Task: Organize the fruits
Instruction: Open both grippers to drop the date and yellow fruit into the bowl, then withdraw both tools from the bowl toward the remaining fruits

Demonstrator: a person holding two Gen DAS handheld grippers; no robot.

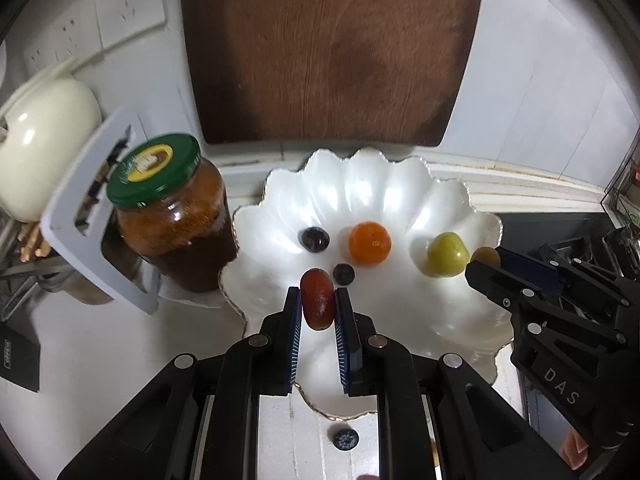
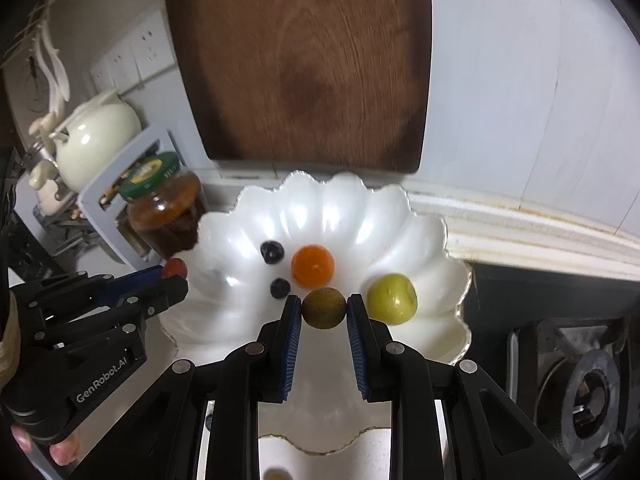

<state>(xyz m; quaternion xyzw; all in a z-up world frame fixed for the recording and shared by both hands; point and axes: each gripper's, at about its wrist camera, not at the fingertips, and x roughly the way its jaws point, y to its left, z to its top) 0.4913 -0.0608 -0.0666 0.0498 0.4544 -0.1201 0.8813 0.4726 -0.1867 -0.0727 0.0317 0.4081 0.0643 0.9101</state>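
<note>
— Kitchen counter, white scalloped bowl (image 1: 472,200): contents?
— Left gripper (image 1: 318,300) clamps oblong red fruit (image 1: 317,304), long axis upright, above near-left rim; right gripper (image 2: 324,307) clamps round brown-green fruit (image 2: 323,307), over near-right.

Hidden and cut-off bits

The wooden board (image 1: 332,52) runs off the top edge; the jar (image 2: 166,212) label's too blurred to read, and the stove burner (image 2: 588,396) is clipped at right.

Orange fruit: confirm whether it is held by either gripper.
No, the orange fruit lies loose in the white dish, clear of both grippers.
</note>
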